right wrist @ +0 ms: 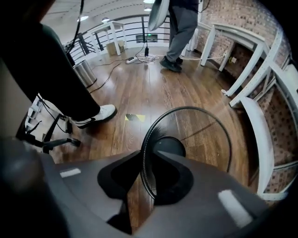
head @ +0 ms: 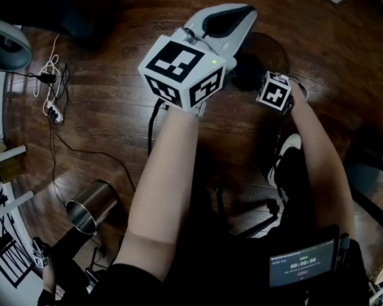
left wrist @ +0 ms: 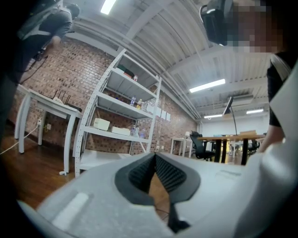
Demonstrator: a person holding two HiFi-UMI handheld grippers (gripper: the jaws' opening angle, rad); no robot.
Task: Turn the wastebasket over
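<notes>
The wastebasket (head: pixel 266 47) is a black wire-mesh bin that stands upright on the wood floor, open mouth up. In the right gripper view I look down into the wastebasket (right wrist: pixel 170 145) to its dark base. My right gripper (right wrist: pixel 144 174) points steeply down over its near rim. The mesh wall runs between the jaws, with a gap on the left side, so the pads do not clamp it. In the head view the right gripper (head: pixel 248 74) is just below the basket. My left gripper (head: pixel 235 14) is held level and high, away from the basket. In its own view the left gripper (left wrist: pixel 154 160) has its pads meeting on nothing.
A shiny steel bin (head: pixel 91 210) stands at the lower left, seen farther off as the steel bin (right wrist: pixel 85 72). Cables and a power strip (head: pixel 53 112) lie on the floor. A person (right wrist: pixel 179 28) stands beyond. White table legs (right wrist: pixel 242 69) line the right; my shoe (right wrist: pixel 95 115) is close by.
</notes>
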